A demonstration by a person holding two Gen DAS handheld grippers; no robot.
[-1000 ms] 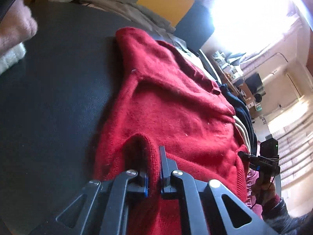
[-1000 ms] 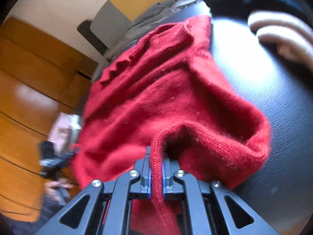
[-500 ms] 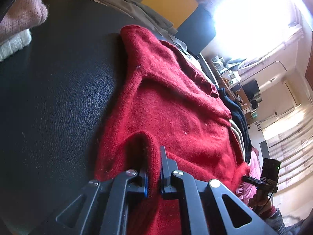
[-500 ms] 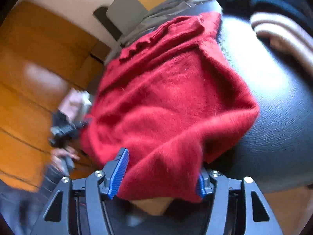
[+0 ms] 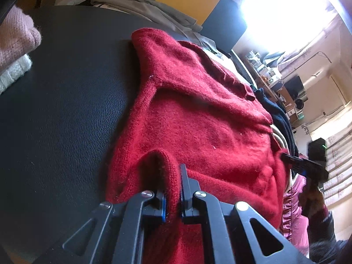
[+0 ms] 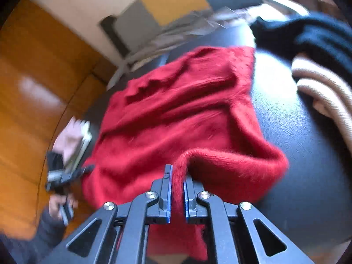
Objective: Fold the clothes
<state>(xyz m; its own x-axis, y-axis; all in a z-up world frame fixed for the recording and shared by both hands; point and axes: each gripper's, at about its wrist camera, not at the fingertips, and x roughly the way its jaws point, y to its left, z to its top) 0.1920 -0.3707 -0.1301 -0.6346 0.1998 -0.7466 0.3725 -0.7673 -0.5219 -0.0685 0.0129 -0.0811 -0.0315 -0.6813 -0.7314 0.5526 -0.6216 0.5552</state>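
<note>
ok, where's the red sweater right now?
The red sweater lies spread on the black table. Both views show its near edge pinched, by the left gripper and the right gripper.

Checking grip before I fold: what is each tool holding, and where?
Both hold the red sweater: the left tool and the right tool each pinch a raised fold at its near edge.

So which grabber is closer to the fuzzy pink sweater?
Left. The left gripper pinches the red sweater on the side where the pink sweater sits. The right gripper holds the far edge, beside the navy clothes.
</note>
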